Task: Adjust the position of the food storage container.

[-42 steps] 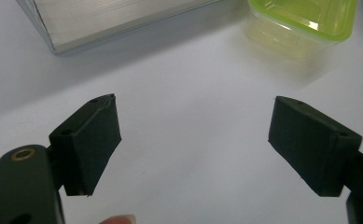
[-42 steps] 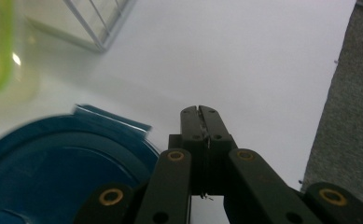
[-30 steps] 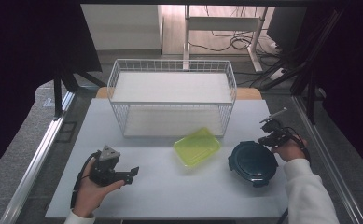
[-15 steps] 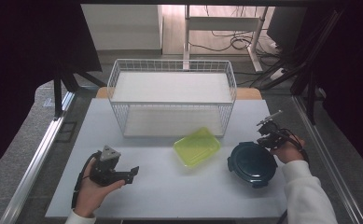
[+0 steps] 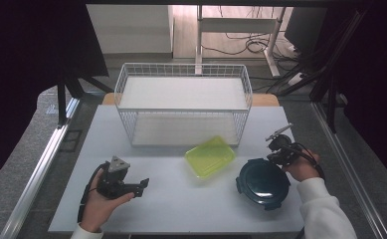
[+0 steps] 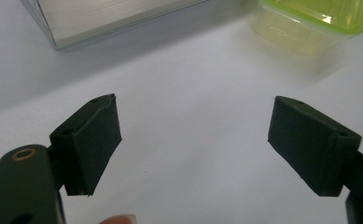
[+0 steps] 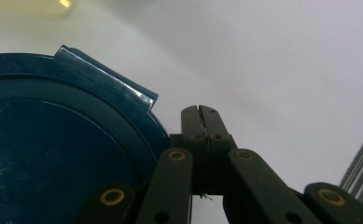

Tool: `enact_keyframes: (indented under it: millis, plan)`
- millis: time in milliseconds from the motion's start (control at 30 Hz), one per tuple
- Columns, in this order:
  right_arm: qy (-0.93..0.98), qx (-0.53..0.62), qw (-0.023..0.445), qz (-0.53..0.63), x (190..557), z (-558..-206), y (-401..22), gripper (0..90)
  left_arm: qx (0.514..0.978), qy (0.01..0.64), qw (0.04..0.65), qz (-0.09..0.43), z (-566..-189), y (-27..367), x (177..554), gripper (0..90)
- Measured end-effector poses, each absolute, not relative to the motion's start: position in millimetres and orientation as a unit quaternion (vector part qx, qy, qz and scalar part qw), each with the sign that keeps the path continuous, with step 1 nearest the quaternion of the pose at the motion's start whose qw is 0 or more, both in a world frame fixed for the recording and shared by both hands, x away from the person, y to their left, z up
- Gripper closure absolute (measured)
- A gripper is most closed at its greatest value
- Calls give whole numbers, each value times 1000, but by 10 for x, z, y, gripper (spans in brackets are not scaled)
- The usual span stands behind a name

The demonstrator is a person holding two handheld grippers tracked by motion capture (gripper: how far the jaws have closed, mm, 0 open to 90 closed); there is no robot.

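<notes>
A dark teal round container with a clip-on lid sits at the right of the white table. My right gripper is shut with nothing between its jaws, and lies just past the container's far right rim. In the right gripper view its closed tips rest beside the teal lid, near a lid clip. A yellow-green rectangular container lies mid-table. My left gripper is held low at the front left, open and empty; its pads frame bare table, with the yellow-green container ahead.
A white wire basket stands across the back of the table, its base edge visible in the left gripper view. Metal rails run along both table sides. Bare table lies between the two hands.
My right gripper has shifted a little left and nearer, closing in on the teal container's rim. The left hand has stayed still.
</notes>
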State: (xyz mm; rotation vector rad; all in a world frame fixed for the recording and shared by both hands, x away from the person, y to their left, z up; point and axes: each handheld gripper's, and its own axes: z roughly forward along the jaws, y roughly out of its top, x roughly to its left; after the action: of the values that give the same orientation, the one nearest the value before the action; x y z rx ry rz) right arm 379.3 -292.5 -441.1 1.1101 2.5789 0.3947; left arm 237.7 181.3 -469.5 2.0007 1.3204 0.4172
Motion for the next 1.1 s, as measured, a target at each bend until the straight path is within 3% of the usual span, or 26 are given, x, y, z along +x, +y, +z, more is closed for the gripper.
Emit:
enact_keyframes:
  millis: [1033,1100]
  plan:
    - [904,373,142,152,3312,-4430,-2727,895,777,506,340,158,-4708,1762,2367,166]
    - [886,404,162,162,3294,-4399,-2772,895,778,505,339,158,-4709,1767,2365,166]
